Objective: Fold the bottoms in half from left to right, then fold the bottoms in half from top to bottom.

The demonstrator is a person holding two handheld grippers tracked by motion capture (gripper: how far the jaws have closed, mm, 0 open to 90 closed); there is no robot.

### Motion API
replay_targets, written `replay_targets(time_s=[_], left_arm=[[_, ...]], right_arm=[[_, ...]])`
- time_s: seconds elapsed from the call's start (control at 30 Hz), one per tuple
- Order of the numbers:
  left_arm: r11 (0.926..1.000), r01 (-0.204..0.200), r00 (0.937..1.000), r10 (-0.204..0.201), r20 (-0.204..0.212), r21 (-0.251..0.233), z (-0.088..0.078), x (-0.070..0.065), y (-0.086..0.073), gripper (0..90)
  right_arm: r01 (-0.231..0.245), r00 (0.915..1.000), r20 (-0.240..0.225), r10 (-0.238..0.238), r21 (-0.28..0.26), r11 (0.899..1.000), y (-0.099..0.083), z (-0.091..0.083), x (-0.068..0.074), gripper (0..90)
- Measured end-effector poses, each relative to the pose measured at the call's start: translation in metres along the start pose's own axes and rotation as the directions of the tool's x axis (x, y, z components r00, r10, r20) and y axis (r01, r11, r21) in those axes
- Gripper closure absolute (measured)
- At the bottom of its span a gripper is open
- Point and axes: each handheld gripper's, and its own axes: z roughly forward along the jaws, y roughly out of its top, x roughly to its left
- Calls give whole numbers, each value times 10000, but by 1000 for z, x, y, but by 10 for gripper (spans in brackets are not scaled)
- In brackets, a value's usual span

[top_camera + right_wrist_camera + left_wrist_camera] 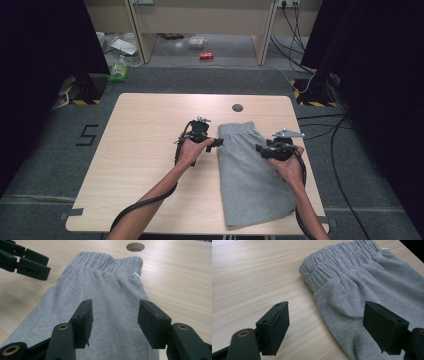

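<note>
Grey shorts [250, 172] lie folded lengthwise on the right half of the table [145, 150], waistband [337, 263] at the far end, hems hanging near my edge. My left gripper [219, 142] sits just beside the shorts' left edge, near the waistband, jaws spread wide with nothing between them; in the left gripper view one pad is over bare wood, the other over grey cloth. My right gripper [259, 149] hovers over the upper right part of the fabric, jaws parted and empty too, the cloth lying flat under them in the right gripper view. So both tongs are released and the shorts rest free on the table. Now the risks as I read them: if I bite down from here with the left, I may catch only the top layer at that edge, and the fold will peel open when I lift. With the right, the cloth is flat and smooth, so the pads could skid or pinch a shallow ridge that slips out. And if one hand pulls before the other has a hold, the whole piece will skew, or slide toward the near edge where the hems [260, 212] already lie close to the brink.
</note>
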Motion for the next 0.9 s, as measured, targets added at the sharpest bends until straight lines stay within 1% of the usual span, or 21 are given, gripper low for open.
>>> replay_targets(time_s=[0.07, 0.2, 0.3, 0.53, 0.63, 0.7, 0.83, 0.9], left_arm=[[10000, 1, 10000, -1, -76, 24, 2, 0, 0, 195], [9999, 69, 9999, -68, -86, 104, 6, 1, 2, 188], [9999, 116, 9999, -115, -89, 81, 8, 1, 3, 180], [9999, 153, 9999, -153, -53, 42, 14, -3, 8, 175], [9996, 279, 9996, -279, -90, 39, 20, -4, 9, 175], [9993, 368, 9993, -367, -120, 93, 24, -3, 10, 174], [9984, 562, 9983, -561, -151, 33, 28, -1, 10, 174], [9984, 574, 9981, -573, -230, 18, 29, 0, 10, 175]], right_arm=[[-35, 10000, 41, 35, 14, 10000, 2, 4, -2, 457], [-65, 9999, 96, 65, 55, 10000, 4, 10, -5, 455], [-201, 9997, 147, 201, 16, 9998, 7, 13, -9, 453], [-296, 9990, 326, 295, 18, 9996, 17, 22, -18, 452], [-342, 9989, 320, 341, 34, 9994, 23, 29, -22, 451], [-232, 9991, 349, 229, 69, 9997, 26, 34, -24, 451], [-97, 9996, 264, 92, 186, 9998, 32, 45, -25, 445], [-77, 9998, 203, 73, 225, 9997, 35, 51, -24, 436]])
